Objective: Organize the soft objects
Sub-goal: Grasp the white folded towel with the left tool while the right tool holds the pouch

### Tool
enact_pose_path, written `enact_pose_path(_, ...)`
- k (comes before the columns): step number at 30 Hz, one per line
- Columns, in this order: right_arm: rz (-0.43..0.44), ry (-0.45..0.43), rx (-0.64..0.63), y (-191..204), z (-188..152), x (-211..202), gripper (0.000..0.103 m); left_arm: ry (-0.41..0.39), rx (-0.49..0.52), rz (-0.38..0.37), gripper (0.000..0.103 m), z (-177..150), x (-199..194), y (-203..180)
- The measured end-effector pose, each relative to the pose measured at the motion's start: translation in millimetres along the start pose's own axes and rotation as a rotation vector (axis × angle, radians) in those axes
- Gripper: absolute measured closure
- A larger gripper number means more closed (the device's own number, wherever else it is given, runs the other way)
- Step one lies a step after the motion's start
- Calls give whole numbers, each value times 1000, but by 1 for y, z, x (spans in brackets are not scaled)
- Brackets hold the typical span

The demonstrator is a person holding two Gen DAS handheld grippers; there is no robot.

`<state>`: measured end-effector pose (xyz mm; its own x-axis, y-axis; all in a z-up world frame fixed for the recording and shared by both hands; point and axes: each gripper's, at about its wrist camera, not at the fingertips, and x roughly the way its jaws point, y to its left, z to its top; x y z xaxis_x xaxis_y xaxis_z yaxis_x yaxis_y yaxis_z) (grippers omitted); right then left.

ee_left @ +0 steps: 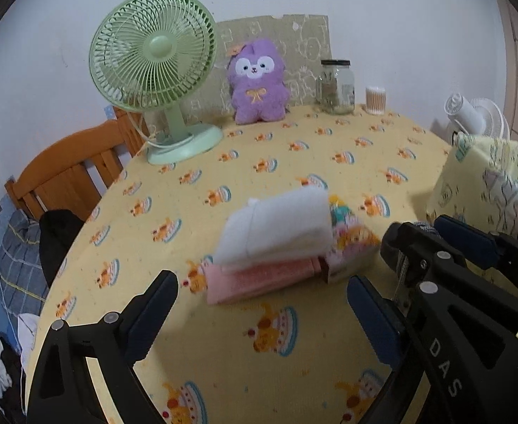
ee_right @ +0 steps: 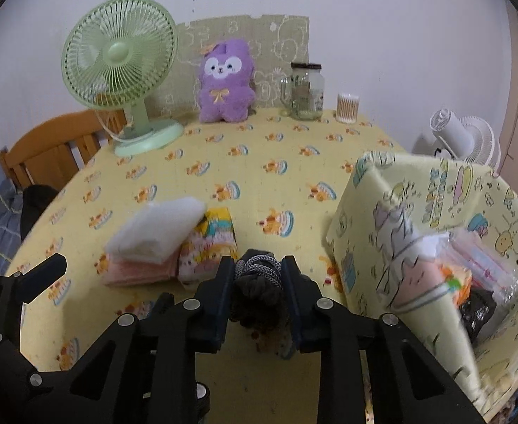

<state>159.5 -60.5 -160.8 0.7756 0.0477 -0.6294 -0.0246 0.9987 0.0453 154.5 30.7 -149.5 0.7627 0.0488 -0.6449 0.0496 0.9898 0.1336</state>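
The left gripper (ee_left: 262, 314) stood with jaws wide apart over the yellow cartoon-print tablecloth (ee_left: 294, 155). Just beyond its fingertips lay a folded white cloth (ee_left: 276, 226) atop a folded pink towel (ee_left: 266, 279) (both blurred). Right of it, the right gripper (ee_left: 432, 236) pinched a grey bundle.

Pale yellow table cloth (ee_right: 251, 183) printed with orange bears; mint-green plastic desk fan (ee_right: 119, 53); fuzzy purple plush toy (ee_right: 225, 84); folded white cloth (ee_right: 156, 229) atop folded pink cloth (ee_right: 138, 272).
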Motion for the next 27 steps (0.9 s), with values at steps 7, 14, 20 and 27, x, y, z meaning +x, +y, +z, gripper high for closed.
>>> enact_pose_path(7,4,-31,17,-2,15,0,74,-9,-3,-15,9,17,8,0)
enact_pose_path(14,0,-26,40,-8,23,10,74,9,2,-52,13,26,22,-3)
enact_pose_path(20,0,-3,36,-5,21,22,74,70,-8,-73,39,24,41,-2)
enact_pose_path(27,4,9,35,-5,20,26,74,86,-9,-100,82,21,46,-4)
